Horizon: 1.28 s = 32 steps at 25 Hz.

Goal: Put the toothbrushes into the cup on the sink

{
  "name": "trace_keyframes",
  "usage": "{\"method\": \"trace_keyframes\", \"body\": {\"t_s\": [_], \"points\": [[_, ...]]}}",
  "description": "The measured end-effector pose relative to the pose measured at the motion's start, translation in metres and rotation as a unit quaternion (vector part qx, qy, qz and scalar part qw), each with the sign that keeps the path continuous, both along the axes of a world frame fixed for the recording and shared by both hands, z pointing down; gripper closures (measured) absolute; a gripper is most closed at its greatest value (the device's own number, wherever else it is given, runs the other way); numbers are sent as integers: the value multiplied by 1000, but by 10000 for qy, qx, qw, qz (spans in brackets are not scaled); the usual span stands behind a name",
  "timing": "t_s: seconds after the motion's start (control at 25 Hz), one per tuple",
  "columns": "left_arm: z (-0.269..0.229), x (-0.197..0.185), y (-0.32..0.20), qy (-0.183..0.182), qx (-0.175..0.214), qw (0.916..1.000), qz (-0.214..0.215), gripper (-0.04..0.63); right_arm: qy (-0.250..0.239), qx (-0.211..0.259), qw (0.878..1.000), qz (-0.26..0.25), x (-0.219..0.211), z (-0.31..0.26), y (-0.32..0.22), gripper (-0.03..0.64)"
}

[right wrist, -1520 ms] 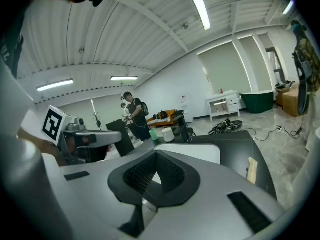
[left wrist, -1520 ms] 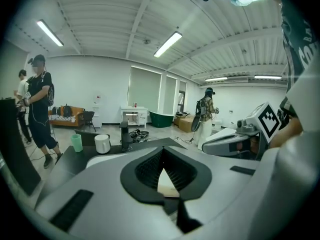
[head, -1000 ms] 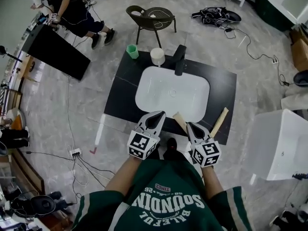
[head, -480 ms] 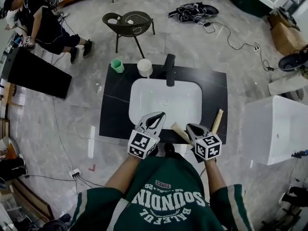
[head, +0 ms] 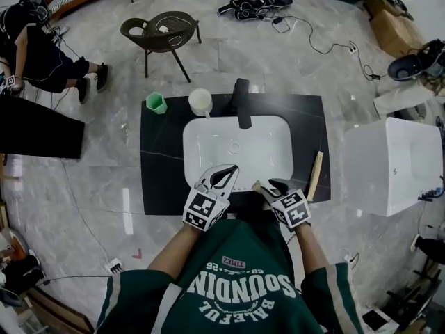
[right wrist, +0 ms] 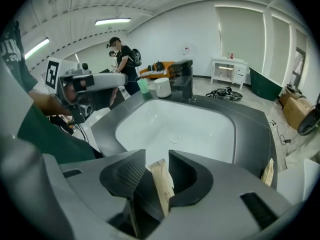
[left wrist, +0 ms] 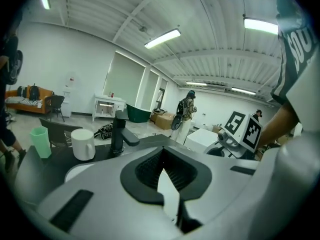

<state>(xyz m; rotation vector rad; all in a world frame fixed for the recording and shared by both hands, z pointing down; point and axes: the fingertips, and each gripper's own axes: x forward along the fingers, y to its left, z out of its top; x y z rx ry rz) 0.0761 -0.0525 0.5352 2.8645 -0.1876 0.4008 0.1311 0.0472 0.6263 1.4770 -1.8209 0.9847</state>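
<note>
A black counter (head: 163, 165) holds a white sink basin (head: 236, 148). At its back left stand a green cup (head: 156, 103) and a white mug (head: 200, 101). My right gripper (head: 272, 186) hovers over the basin's near right rim. Its jaws have just been opening and stand apart, with a paper-wrapped toothbrush (right wrist: 161, 184) loose between them. A second wrapped toothbrush (head: 316, 175) lies on the counter to the right. My left gripper (head: 224, 176) is shut and empty over the basin's near edge. The mug (left wrist: 82, 144) and green cup (left wrist: 40, 141) show far ahead in the left gripper view.
A black faucet (head: 240, 101) rises behind the basin. A dark chair (head: 160, 33) stands beyond the counter, and a white tub (head: 393, 165) sits on the floor to the right. A person (head: 35, 44) sits at far left. Cables and a bag (head: 254, 0) lie on the floor.
Both grippers have sunk toward the basin's near edge. The right one has tipped downward and its jaws have parted around the wrapped toothbrush. The view has shifted forward.
</note>
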Motion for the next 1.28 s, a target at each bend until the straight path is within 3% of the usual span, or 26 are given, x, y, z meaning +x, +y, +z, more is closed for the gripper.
{"method": "trace_keyframes", "body": {"t_s": [0.4, 0.56, 1.0, 1.28], "points": [[3, 4, -24, -43, -89, 9999, -72, 584, 154, -1104, 9874, -1126, -10, 46, 12, 443], [6, 1, -29, -85, -115, 9998, -109, 584, -140, -1486, 9806, -1267, -10, 65, 16, 434], [15, -9, -34, -243, -130, 9996, -53, 584, -177, -1840, 9726, -1407, -9, 90, 19, 426], [14, -8, -41, -247, -58, 9997, -27, 584, -107, -1923, 9681, -1601, -14, 94, 18, 469]]}}
